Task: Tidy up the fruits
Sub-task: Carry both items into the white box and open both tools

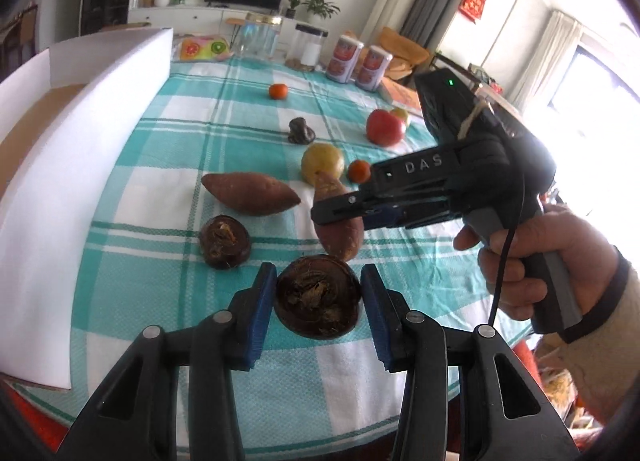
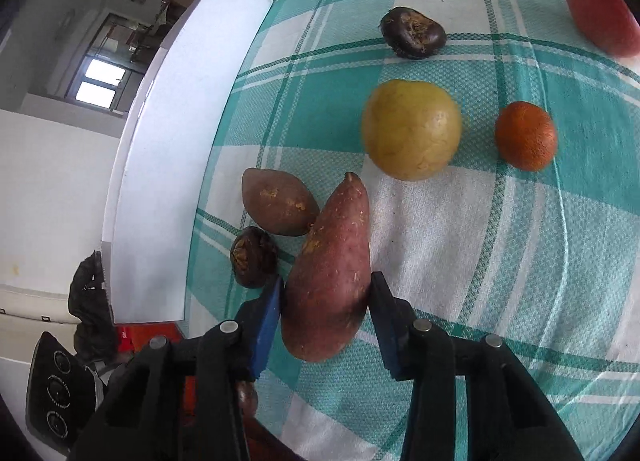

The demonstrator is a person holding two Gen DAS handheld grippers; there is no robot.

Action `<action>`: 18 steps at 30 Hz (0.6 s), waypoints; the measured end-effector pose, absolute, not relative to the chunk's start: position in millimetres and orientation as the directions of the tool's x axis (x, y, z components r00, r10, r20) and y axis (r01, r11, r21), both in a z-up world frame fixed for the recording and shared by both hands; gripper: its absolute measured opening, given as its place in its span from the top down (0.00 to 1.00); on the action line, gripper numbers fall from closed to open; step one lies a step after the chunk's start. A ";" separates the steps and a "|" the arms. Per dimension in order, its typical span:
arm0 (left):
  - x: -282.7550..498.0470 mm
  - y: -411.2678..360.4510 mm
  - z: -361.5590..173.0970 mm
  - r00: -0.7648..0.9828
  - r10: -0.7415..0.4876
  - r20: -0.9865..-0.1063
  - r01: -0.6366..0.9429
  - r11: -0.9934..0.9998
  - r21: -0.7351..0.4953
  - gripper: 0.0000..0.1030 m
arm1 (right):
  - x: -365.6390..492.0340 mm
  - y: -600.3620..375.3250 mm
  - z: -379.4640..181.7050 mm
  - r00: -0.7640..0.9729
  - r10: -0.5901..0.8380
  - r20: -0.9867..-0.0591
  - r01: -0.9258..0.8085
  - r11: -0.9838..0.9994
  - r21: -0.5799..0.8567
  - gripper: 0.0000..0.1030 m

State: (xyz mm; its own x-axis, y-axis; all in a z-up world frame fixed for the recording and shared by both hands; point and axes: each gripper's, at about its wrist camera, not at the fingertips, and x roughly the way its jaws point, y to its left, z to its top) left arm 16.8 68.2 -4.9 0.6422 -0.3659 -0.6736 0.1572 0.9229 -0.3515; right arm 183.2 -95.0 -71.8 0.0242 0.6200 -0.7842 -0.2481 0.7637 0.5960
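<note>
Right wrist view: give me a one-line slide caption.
Right hand-held gripper open around a sweet potato on the checked cloth, pear and orange beyond.

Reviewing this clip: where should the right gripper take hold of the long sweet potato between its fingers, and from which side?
Grip the long sweet potato across its wide lower body, coming along its length from the blunt end, as the right gripper sits now. The far end tapers to a point, and a second sweet potato crowds its left side there.

Dark water chestnut (image 1: 318, 303) and reddish sweet potato (image 2: 330, 273) lie on the checked cloth (image 2: 500, 261).
</note>
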 end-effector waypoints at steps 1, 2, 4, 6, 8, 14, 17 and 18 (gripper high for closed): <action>11.7 77.1 8.8 0.667 -0.372 -0.646 0.153 0.916 -0.371 0.57 | 180.9 -102.9 -63.4 0.043 0.641 -0.767 -0.234 0.752 0.616 0.58; 7.2 88.1 24.1 0.695 -0.371 -0.616 0.145 0.911 -0.386 0.57 | 178.6 -107.6 -54.5 0.055 0.668 -0.742 -0.223 0.733 0.643 0.58; -0.1 116.6 55.9 0.756 -0.344 -0.557 0.119 0.909 -0.400 0.57 | 173.7 -101.9 -30.4 0.078 0.714 -0.696 -0.241 0.691 0.682 0.58; -4.3 150.6 82.3 0.808 -0.264 -0.527 0.053 0.923 -0.381 0.57 | 165.9 -75.9 -3.1 0.087 0.752 -0.653 -0.306 0.644 0.701 0.58; -4.3 188.1 95.9 0.835 -0.143 -0.531 -0.056 0.938 -0.341 0.56 | 156.5 -35.6 20.8 0.069 0.798 -0.599 -0.375 0.577 0.726 0.58; -4.5 286.4 59.9 0.732 0.176 -0.658 -0.413 0.883 -0.223 0.56 | 120.9 126.5 44.7 -0.015 0.816 -0.578 -0.594 0.458 0.662 0.58; -9.9 311.9 32.7 0.675 0.217 -0.705 -0.507 0.830 -0.230 0.56 | 108.8 187.2 29.1 -0.018 0.764 -0.646 -0.667 0.472 0.577 0.58; -12.3 315.5 27.2 0.662 0.227 -0.714 -0.527 0.819 -0.227 0.56 | 106.1 202.4 22.8 -0.014 0.744 -0.668 -0.682 0.481 0.550 0.58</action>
State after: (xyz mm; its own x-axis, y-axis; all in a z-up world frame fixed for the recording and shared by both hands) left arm -12.3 315.5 27.2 0.6617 0.2274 -0.7144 -0.5266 0.8193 -0.2269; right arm 106.1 202.4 22.8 -0.0142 0.7442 -0.6679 -0.6824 0.4810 0.5504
